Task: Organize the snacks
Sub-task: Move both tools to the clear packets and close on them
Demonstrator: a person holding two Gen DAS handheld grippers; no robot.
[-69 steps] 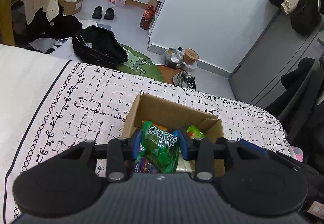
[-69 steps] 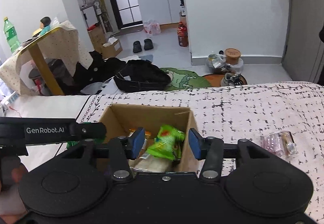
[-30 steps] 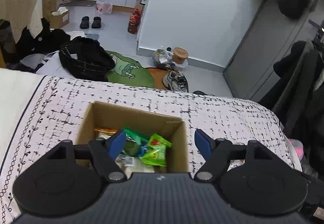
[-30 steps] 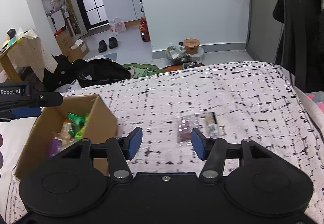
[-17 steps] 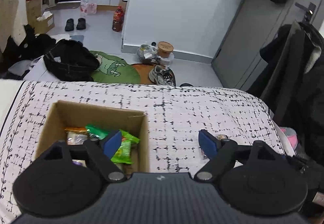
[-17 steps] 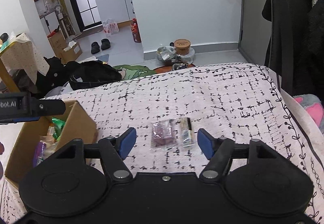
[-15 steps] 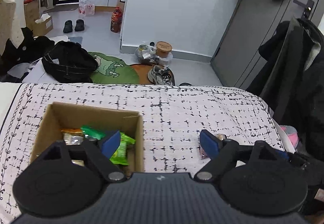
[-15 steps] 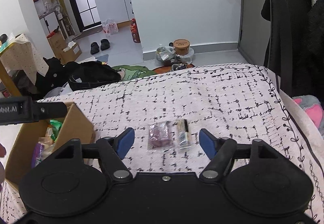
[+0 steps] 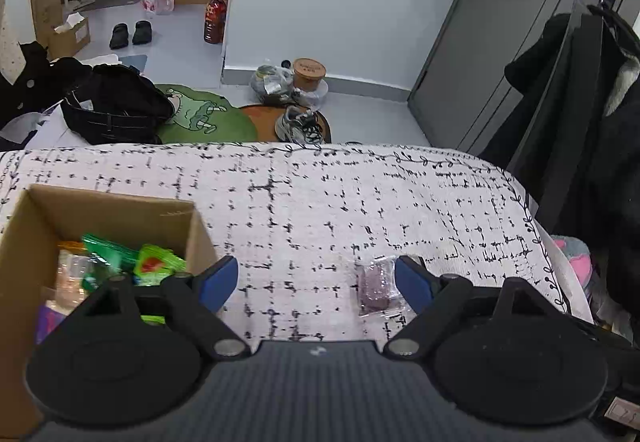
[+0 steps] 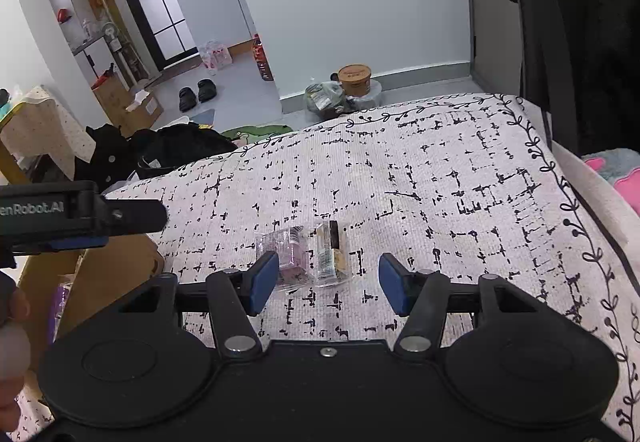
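The left gripper [image 9: 316, 280] stands spread wide, with nothing between its blue pads. Below it lies the patterned bedspread [image 9: 320, 202], white with black marks. In the left wrist view, the cardboard box [image 9: 24, 242] occupies the lower left of the frame and holds several snack packs [image 9: 152, 262] (green, orange and clear wrappers are visible). A purple snack pack [image 9: 374, 284] lies on the bedspread at lower right of centre, just beside the gripper's right-hand pad.

The right gripper [image 10: 326, 280] is open; its jaws have just been closing, and no pad presses on anything. In the right wrist view, the purple snack pack [image 10: 288, 252] lies at the centre of the frame, partly behind the left-hand pad. A clear snack pack [image 10: 332, 254] with a dark stripe lies touching it on the right side. Both packs rest flat on the bedspread, in the left part of the gap between the jaws. The box edge [image 10: 112, 270] shows at lower left.
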